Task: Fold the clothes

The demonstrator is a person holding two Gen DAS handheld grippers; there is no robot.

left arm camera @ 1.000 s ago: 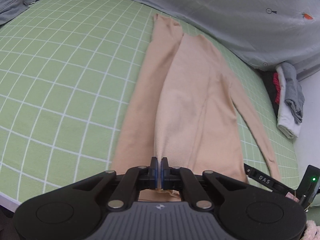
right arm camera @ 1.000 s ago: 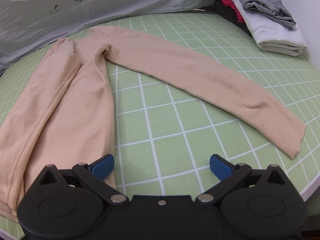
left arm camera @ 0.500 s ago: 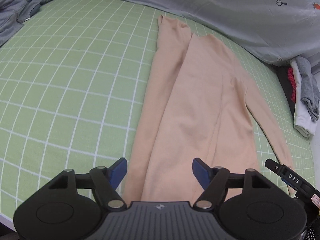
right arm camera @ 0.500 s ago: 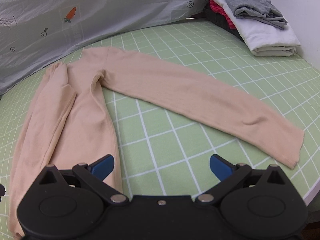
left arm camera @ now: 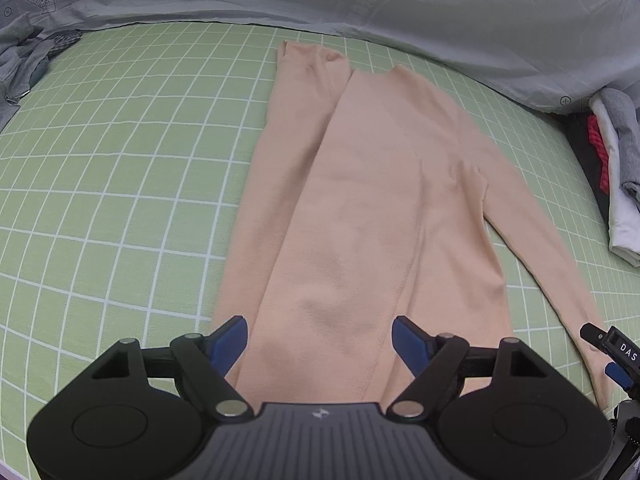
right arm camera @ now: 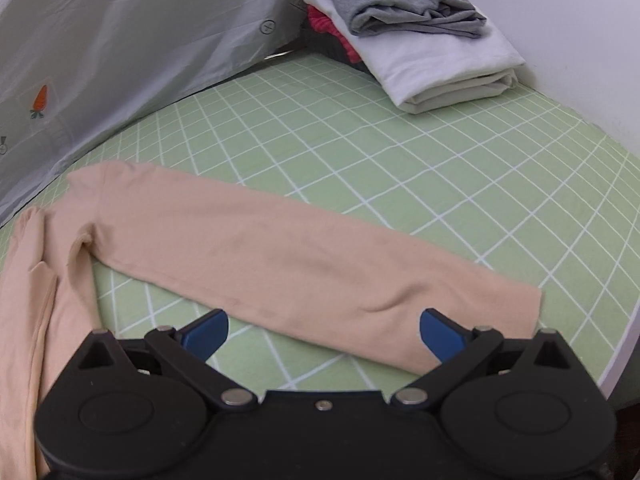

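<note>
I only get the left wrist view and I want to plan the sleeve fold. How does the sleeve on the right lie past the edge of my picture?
Observer: The sleeve lies flat and straight on the green checked sheet, stretched away from the top's body; its cuff ends near the bed's edge.
Operator: Where is the right gripper?
Observer: The right gripper hovers open over the sleeve's cuff end, nothing between its fingers.
Operator: Anything near that I can't make out?
Observer: A pile of folded clothes sits against the white wall, a crumpled grey garment on top, well clear of the sleeve.
</note>
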